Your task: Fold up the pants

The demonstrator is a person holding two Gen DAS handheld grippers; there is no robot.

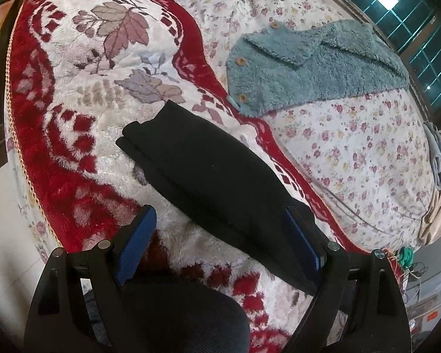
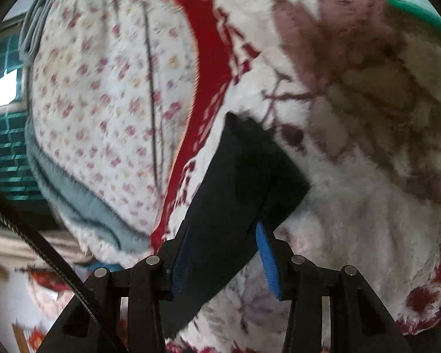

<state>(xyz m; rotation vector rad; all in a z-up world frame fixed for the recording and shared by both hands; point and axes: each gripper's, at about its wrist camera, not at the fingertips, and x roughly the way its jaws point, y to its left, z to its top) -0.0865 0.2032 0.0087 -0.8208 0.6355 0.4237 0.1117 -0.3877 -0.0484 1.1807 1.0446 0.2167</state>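
Black pants (image 1: 203, 170) lie folded into a long narrow strip on a red and white fleece blanket (image 1: 82, 67). Layered edges show at their far end. My left gripper (image 1: 219, 210) hovers open over their near end, and its right finger (image 1: 302, 238) rests against the cloth. In the blurred right wrist view, my right gripper (image 2: 223, 250) is shut on a thick fold of the pants (image 2: 244, 170). That fold fills the gap between the blue pads (image 2: 267, 259) and sticks out forward over the blanket (image 2: 352, 206).
A teal fleece jacket (image 1: 314, 67) with wooden buttons lies on the floral sheet (image 1: 352, 153) beyond the blanket's red border. A grey cloth (image 1: 436, 158) sits by the window side. The bed edge drops to the floor at left. A dark rounded shape (image 1: 176, 317) lies below the left gripper.
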